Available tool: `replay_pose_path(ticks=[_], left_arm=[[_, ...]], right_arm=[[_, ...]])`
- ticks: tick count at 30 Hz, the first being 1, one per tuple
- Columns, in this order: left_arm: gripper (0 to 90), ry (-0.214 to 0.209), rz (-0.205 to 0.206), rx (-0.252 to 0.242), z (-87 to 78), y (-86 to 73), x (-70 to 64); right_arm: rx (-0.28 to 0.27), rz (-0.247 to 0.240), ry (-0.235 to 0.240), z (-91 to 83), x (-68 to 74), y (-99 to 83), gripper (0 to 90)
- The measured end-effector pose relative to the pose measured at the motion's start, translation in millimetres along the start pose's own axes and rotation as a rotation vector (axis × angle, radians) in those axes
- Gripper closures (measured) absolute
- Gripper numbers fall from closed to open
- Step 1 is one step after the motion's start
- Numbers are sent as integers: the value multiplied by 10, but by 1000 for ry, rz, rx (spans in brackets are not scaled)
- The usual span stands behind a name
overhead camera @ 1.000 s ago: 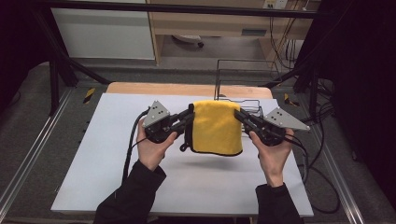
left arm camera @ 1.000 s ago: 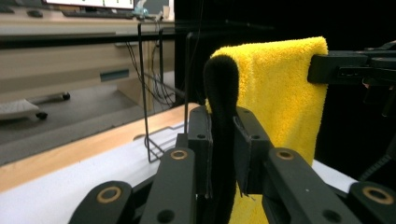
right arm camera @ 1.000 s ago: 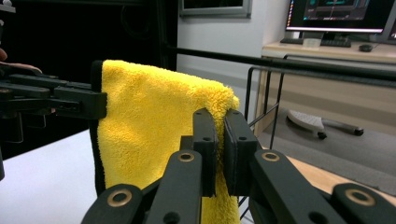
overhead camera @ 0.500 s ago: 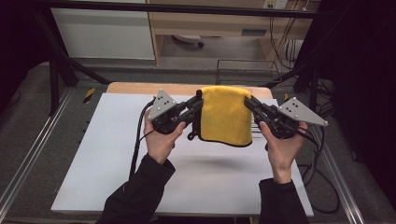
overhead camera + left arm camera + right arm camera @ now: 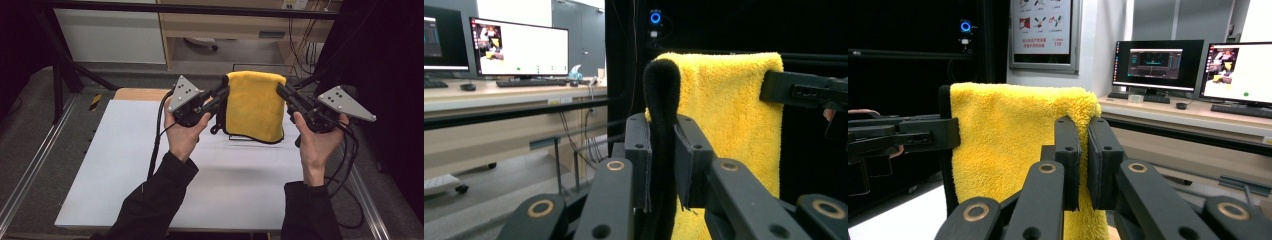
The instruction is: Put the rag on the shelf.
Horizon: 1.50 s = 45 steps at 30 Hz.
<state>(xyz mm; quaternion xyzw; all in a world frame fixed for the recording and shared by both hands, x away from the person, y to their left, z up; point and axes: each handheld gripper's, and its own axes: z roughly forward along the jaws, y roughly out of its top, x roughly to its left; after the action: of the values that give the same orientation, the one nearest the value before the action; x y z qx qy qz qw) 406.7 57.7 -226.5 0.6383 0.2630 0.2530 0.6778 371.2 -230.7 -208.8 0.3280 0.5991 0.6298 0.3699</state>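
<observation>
A: Nearest to us, our sleeves come in over the near edge of the white table [image 5: 125,165], and each hand holds a tool lifted above it.

B: Our left tool [image 5: 220,97] has its jaws pressed nearly together on the left edge of the yellow towel [image 5: 255,105]. In the left gripper view we see the towel's dark trim [image 5: 663,125] pinched between the two pads, running up and over the top.

A: And our right tool [image 5: 284,95] does the same on the right edge. In the right gripper view its jaws stand almost closed, with the yellow pile caught between them near the upper corner.

B: So the towel hangs in the air between the two tools, folded over at the top, well above the middle of the table and toward its far side. Its lower edge hangs free, and it casts a shadow on the white surface beneath.

A: Just behind the towel we see part of a thin wire rack [image 5: 260,67] at the table's far edge; most of it is hidden by the cloth.

B: Farther off, the right gripper view shows a desk with monitors [image 5: 1158,62] and a poster [image 5: 1043,25] on the wall. The left gripper view shows another lit monitor [image 5: 519,47] at the far left.
</observation>
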Motion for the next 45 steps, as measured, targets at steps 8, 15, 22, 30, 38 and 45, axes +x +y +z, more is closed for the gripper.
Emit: replay_pose_path(ticks=[8, 15, 22, 30, 38, 45], left_arm=[[778, -2, -5, -39, 184, 198, -9], [777, 4, 7, -62, 324, 349, 1], [777, -2, -3, -94, 410, 496, 22], [777, 9, 7, -119, 505, 649, 46], [777, 24, 5, -141, 621, 753, 120], [777, 47, 9, -148, 750, 804, 200]], right_arm=[[-32, -10, -26, 58, -136, 182, 852], [-63, -8, -39, 125, -242, 313, 852], [-88, -6, -50, 162, -319, 480, 851], [-107, -20, -68, 242, -376, 670, 852], [-120, -26, -79, 339, -432, 734, 852], [-126, -24, -79, 489, -543, 787, 852]])
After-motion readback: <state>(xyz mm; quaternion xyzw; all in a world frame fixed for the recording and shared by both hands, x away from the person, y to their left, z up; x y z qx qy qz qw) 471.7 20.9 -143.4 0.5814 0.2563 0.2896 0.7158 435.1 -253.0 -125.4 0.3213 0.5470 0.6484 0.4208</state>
